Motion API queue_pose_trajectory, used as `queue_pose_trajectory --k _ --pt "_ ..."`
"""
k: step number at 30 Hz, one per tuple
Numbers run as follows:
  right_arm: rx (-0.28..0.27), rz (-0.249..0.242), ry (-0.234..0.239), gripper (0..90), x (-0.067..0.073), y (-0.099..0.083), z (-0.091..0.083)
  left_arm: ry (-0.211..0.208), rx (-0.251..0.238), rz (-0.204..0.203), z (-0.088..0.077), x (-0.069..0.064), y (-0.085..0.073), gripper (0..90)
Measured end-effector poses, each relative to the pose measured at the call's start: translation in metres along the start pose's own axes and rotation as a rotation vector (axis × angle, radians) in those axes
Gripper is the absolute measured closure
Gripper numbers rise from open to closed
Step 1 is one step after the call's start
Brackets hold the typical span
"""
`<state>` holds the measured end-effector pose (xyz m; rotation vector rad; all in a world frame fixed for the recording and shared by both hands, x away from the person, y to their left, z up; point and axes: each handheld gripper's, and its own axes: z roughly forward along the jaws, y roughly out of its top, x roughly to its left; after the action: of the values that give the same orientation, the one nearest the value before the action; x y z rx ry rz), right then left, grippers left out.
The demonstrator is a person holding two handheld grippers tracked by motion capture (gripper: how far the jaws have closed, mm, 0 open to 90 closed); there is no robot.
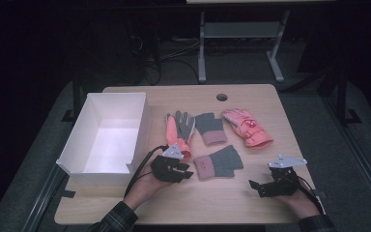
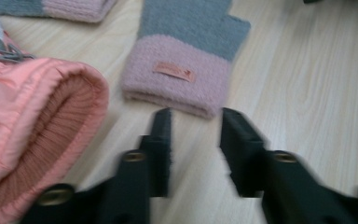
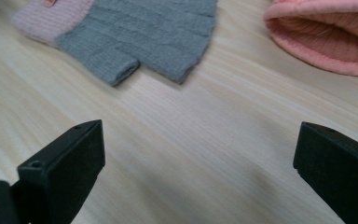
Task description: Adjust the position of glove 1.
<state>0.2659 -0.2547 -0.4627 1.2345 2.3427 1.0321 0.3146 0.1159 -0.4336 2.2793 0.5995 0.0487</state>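
Four gloves are lying on the wooden surface (image 1: 251,198) to the right of an open white box (image 1: 107,137) that is sitting at the left side. Just right of the box, a salmon and grey glove (image 1: 179,129) is resting with its fingers pointing away from the person, and its ribbed cuff is showing at the left of the left gripper view. The left tongs (image 2: 196,140) are hovering just short of the pink cuff of the near knit mitt (image 2: 186,60), their jaws standing a narrow gap apart with nothing between them; the pads are not touching the wool. That near knit mitt, grey with a pink cuff and a small sewn label, is lying near the middle of the surface, between the two hands. Beyond it, a second knit mitt (image 1: 209,128) of the same colours is lying with its cuff toward the person. Farther right, a salmon ski glove (image 1: 247,127) is lying at a slant. At the right, the right tongs (image 3: 198,154) are hanging low over bare wood, jaws spread wide and empty, pointing toward the near knit mitt, well apart from it.
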Motion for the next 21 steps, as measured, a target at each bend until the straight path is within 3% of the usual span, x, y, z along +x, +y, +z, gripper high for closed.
queue_pose_trajectory --k 3,5,6,12,13,21 --pt "0.005 0.006 0.010 1.8 0.000 0.000 0.001 -0.009 -0.001 0.000 0.001 0.003 0.003 86.0" --pt "0.011 0.009 0.007 1.8 -0.001 0.000 0.001 -0.017 0.006 -0.004 0.004 0.006 0.007 89.5" --pt "0.009 0.009 0.006 1.8 -0.001 0.000 0.001 -0.019 0.024 0.003 0.007 0.008 0.010 89.5" --pt "0.011 0.010 0.001 1.8 -0.001 -0.001 0.001 0.001 0.032 0.015 0.019 0.010 0.021 89.7" --pt "0.013 0.010 0.001 1.8 -0.001 -0.001 0.001 0.006 0.047 0.033 0.021 0.012 0.022 89.7" --pt "0.018 0.005 0.003 1.8 -0.003 -0.001 0.002 0.010 0.045 0.042 0.036 0.018 0.036 89.7"
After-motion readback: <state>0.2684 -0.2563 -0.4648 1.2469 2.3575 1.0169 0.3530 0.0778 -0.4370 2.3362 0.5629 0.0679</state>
